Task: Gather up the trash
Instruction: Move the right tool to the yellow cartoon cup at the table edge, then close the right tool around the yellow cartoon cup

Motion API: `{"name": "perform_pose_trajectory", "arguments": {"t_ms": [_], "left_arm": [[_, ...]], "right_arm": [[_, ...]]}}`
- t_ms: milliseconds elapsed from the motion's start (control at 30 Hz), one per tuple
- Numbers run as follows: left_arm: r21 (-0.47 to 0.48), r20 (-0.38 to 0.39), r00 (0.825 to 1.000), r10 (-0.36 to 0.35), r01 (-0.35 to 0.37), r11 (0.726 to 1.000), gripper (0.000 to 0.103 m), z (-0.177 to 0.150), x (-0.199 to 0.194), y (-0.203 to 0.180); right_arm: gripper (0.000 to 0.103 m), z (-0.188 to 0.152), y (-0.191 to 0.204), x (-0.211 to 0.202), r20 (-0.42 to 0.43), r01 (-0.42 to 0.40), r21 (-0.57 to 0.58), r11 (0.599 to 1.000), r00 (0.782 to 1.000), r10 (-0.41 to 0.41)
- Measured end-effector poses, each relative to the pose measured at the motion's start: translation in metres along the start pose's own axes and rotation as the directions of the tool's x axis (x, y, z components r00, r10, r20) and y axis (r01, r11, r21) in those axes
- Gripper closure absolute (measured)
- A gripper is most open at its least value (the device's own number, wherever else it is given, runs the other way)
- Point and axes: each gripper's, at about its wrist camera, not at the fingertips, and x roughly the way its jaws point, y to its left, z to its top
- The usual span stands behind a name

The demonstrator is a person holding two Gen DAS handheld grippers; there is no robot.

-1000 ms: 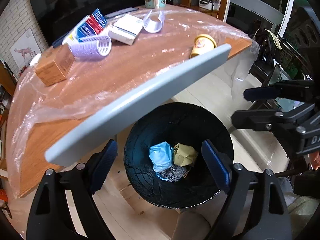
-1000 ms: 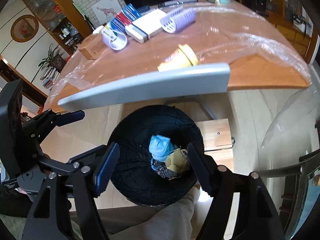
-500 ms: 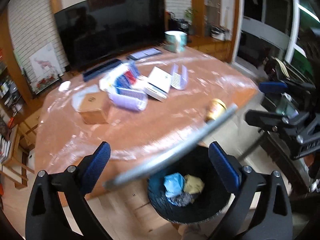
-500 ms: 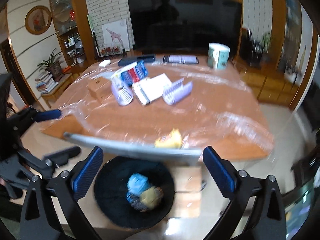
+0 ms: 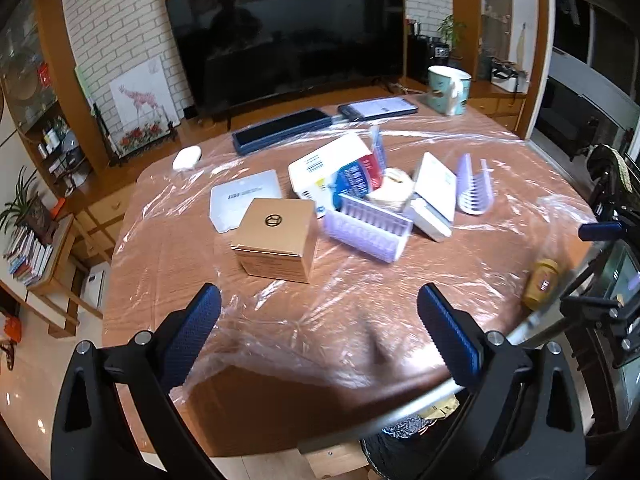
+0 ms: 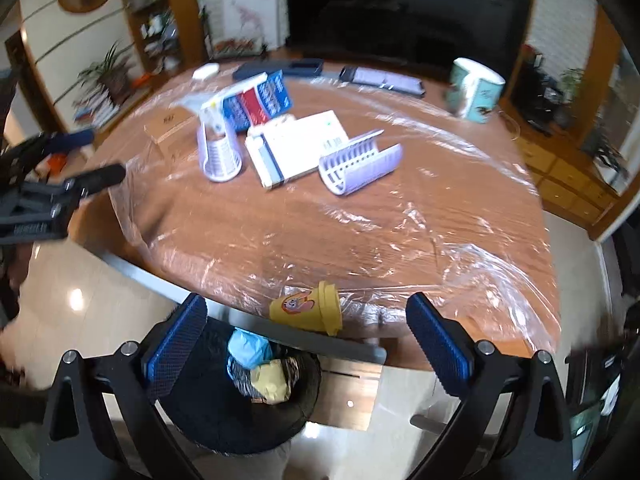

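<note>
A black bin (image 6: 224, 412) stands on the floor under the table's near edge, with blue (image 6: 248, 348) and yellowish (image 6: 272, 376) crumpled trash in it. A small yellow cup (image 6: 308, 312) (image 5: 542, 284) lies on its side at that edge of the film-covered wooden table (image 5: 360, 300). My left gripper (image 5: 318, 332) is open and empty above the table's front, short of a cardboard box (image 5: 276, 240). My right gripper (image 6: 306, 340) hangs over the bin's rim just short of the cup; its jaws are wide, closing slightly, and press on nothing.
Purple ribbed trays (image 6: 360, 164) (image 5: 368, 232), white and blue cartons (image 6: 296, 148) (image 5: 340, 172), a mug (image 6: 474, 90), a phone and a dark case lie farther back. A grey strip (image 6: 168, 284) runs along the near edge. Each gripper shows in the other's view: left (image 6: 86, 158), right (image 5: 596, 268).
Both views have swung up from looking down into the bin to looking across the table top. Both grippers have risen and their jaws stand wider than a second ago.
</note>
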Motion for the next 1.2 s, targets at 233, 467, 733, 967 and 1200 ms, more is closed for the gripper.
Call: {"name": "perform_pose_trajectory", "arguments": {"t_ms": [233,467,733,967,1200], "left_arm": [[-0.015,-0.043,0.999,0.026,-0.026,1.0,0.004,0.009,0.023,0.002],[-0.025,-0.074,0.996,0.049,-0.051,0.998,0.004,0.017,0.043,0.004],[-0.032,-0.101,0.993,0.063,-0.066,0.997,0.004,0.025,0.058,0.008],[-0.039,-0.118,0.991,0.067,-0.072,0.997,0.004,0.026,0.066,0.012],[-0.043,-0.128,0.99,0.065,-0.071,0.997,0.004,0.026,0.072,0.015]], "right_arm": [[0.025,0.011,0.008,0.025,-0.132,-0.028,-0.116,0.993,0.991,0.012],[0.03,0.013,0.006,0.033,-0.175,-0.052,-0.135,0.99,0.984,0.027],[0.033,0.021,0.001,0.037,-0.224,-0.088,-0.119,0.989,0.973,0.059],[0.047,0.026,-0.004,0.043,-0.262,-0.152,-0.066,0.986,0.956,0.13],[0.048,0.026,-0.015,0.051,-0.291,-0.164,0.014,0.986,0.943,0.161]]}}
